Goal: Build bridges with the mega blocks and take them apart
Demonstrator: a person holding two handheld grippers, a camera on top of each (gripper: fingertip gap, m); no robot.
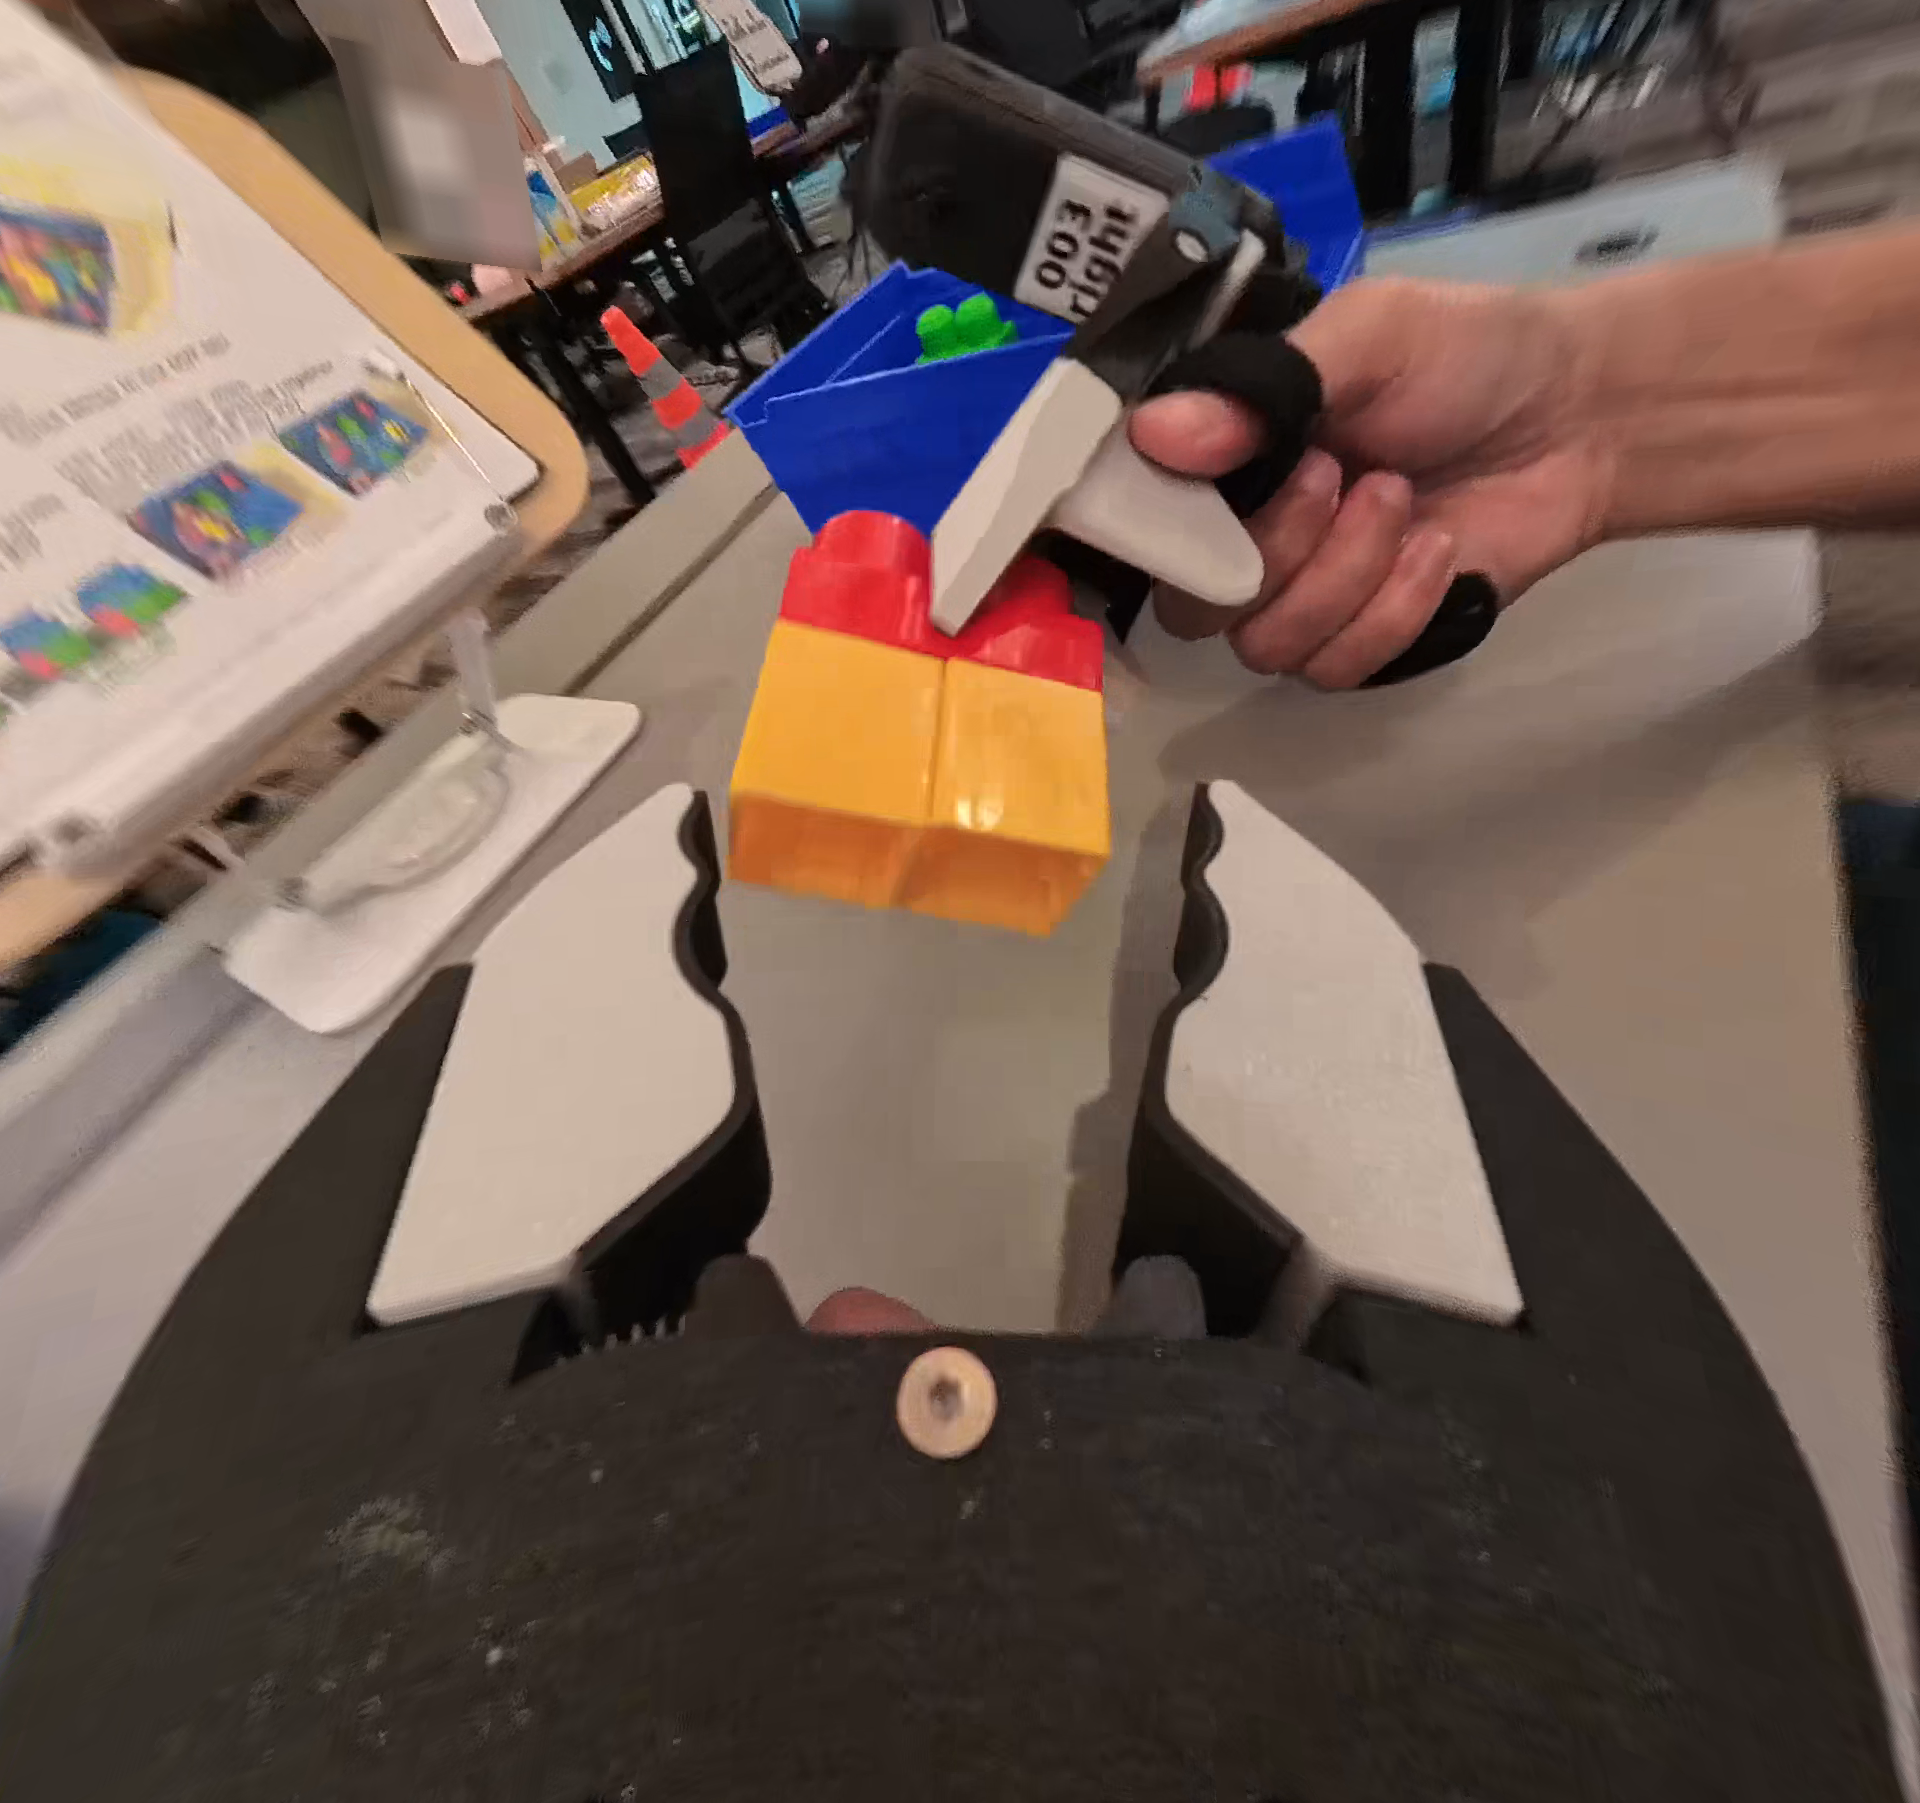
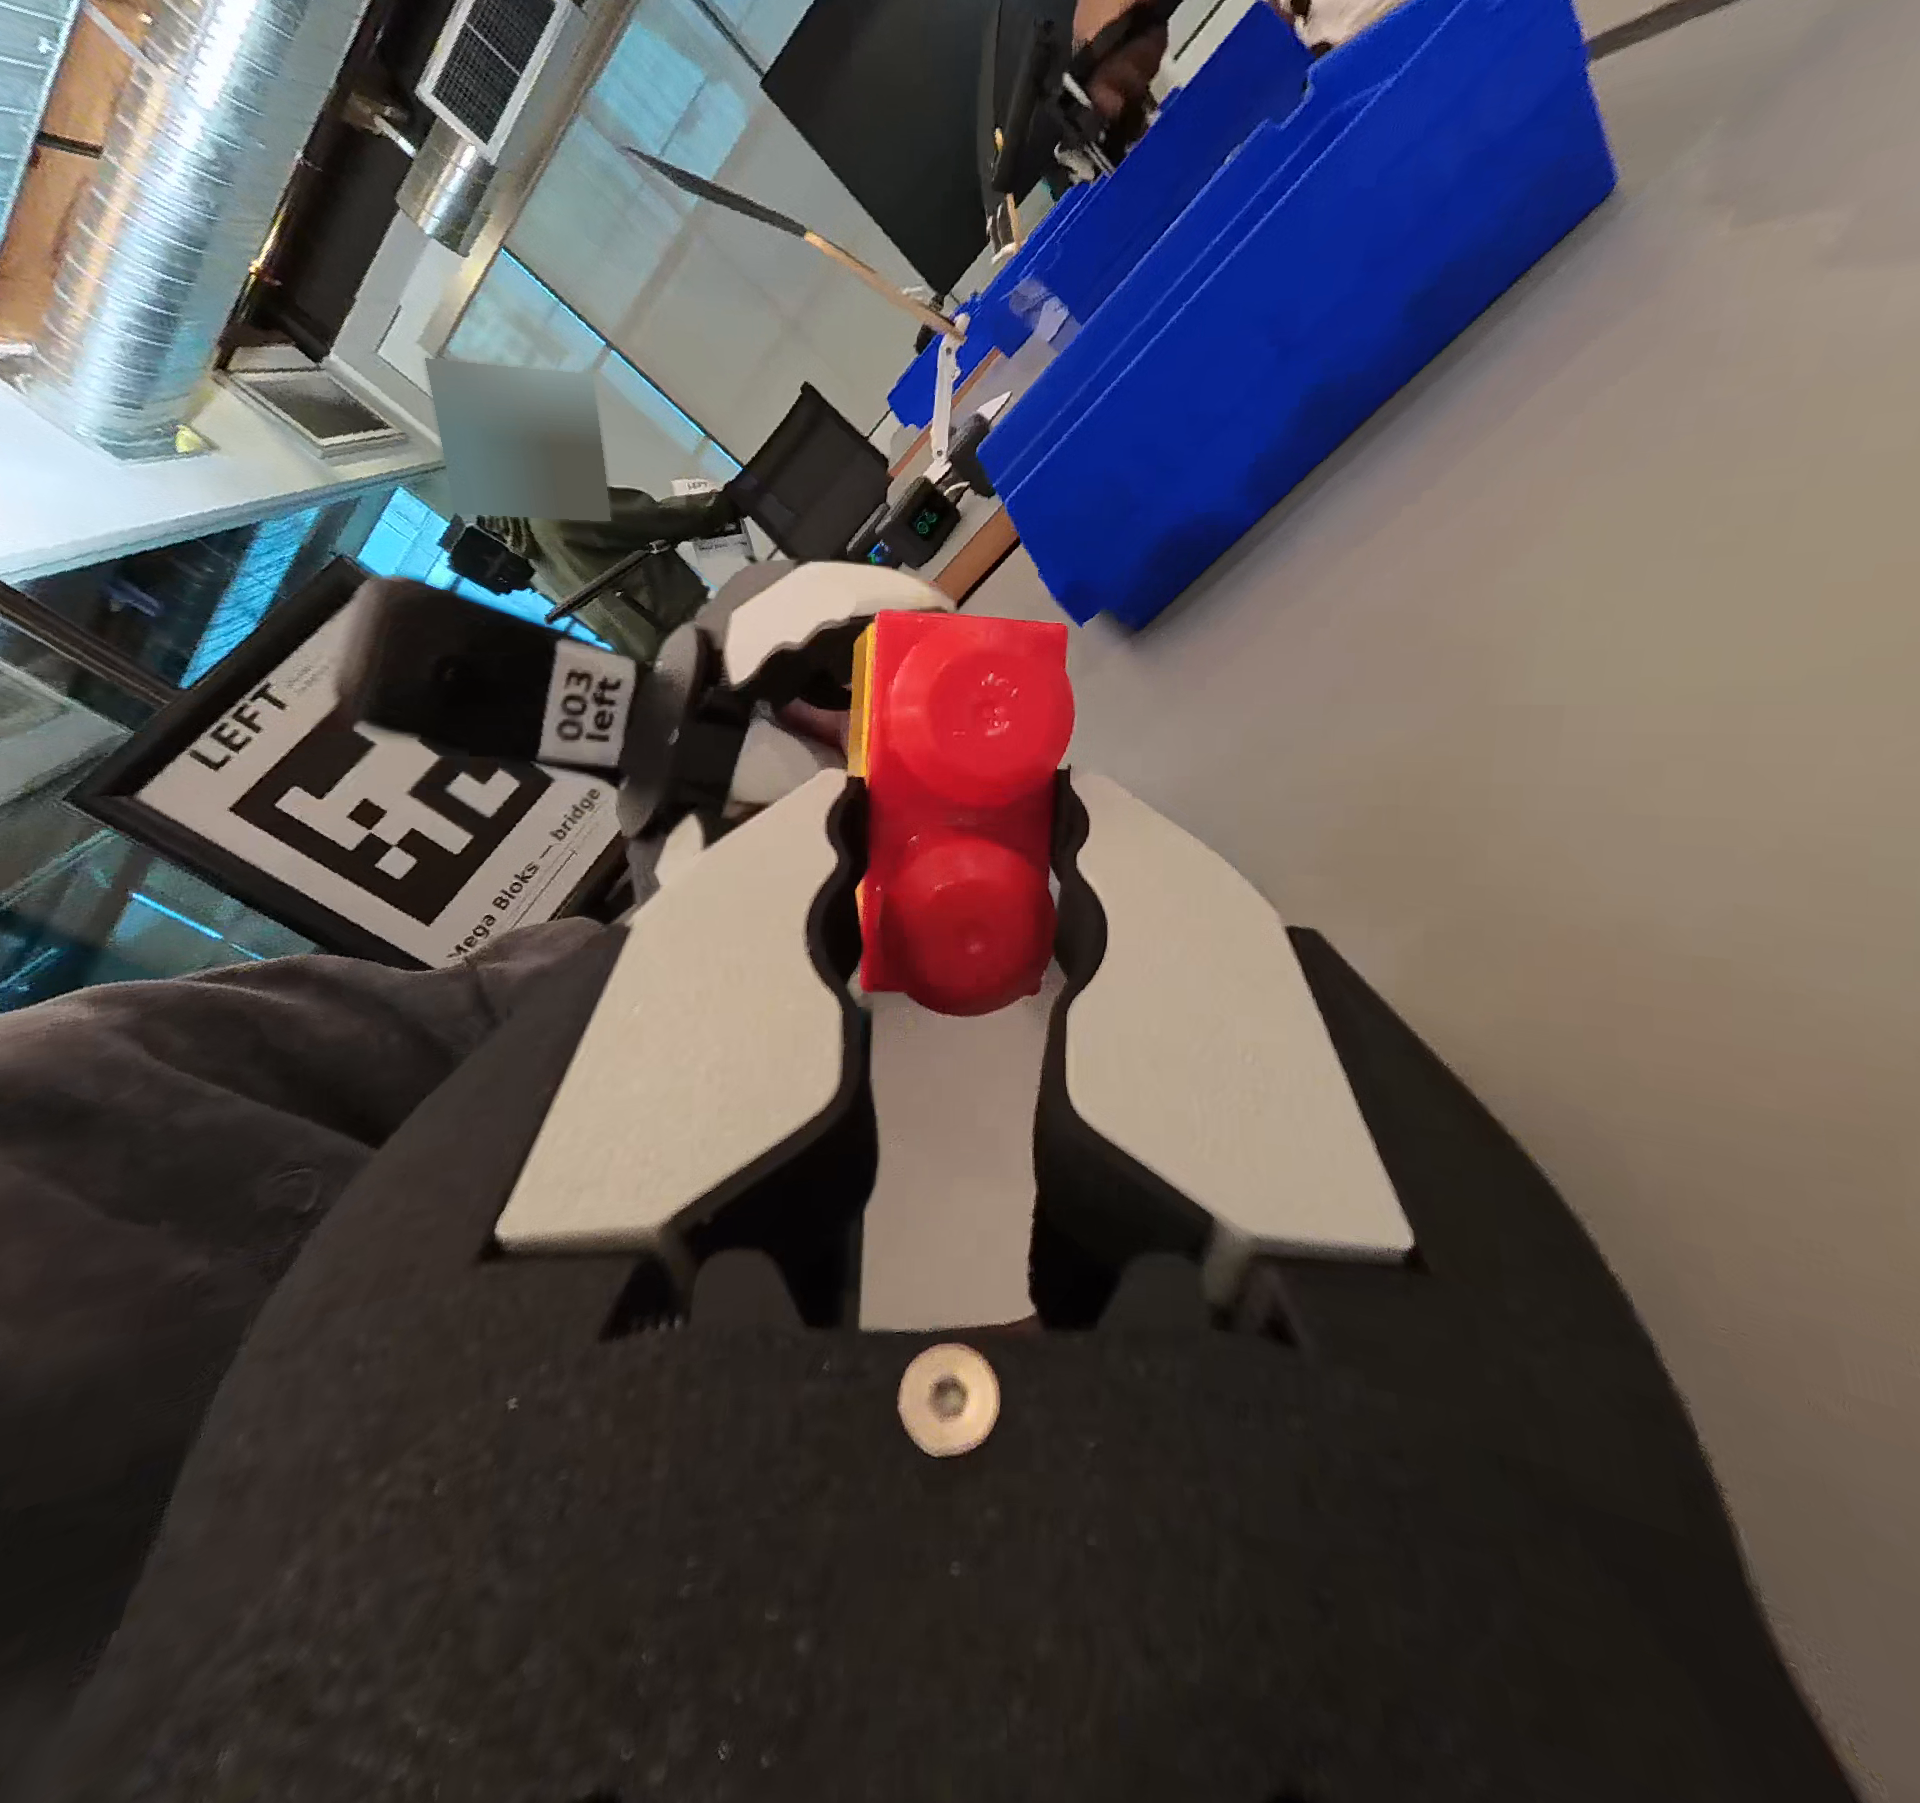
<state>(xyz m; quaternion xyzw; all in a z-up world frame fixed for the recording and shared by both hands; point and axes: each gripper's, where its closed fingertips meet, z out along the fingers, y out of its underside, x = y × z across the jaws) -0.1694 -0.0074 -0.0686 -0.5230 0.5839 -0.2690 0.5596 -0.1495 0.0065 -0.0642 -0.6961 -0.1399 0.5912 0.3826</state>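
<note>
Two stacked blocks hang in the air above the grey table (image 1: 1455,922): my right gripper (image 2: 961,818) is clenched on the red block (image 2: 961,797), with the yellow block (image 1: 914,766) stuck beneath it. My left gripper (image 1: 945,880) sits just short of the yellow edge, fingers spread, nothing between them. Bare tabletop lies below; the blue bin (image 1: 873,423) stands behind.

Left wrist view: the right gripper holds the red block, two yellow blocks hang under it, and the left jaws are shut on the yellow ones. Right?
Not quite. In the left wrist view the left gripper is open, its jaws spread and clear of the yellow blocks. The right gripper does hold the red block above them.
</note>
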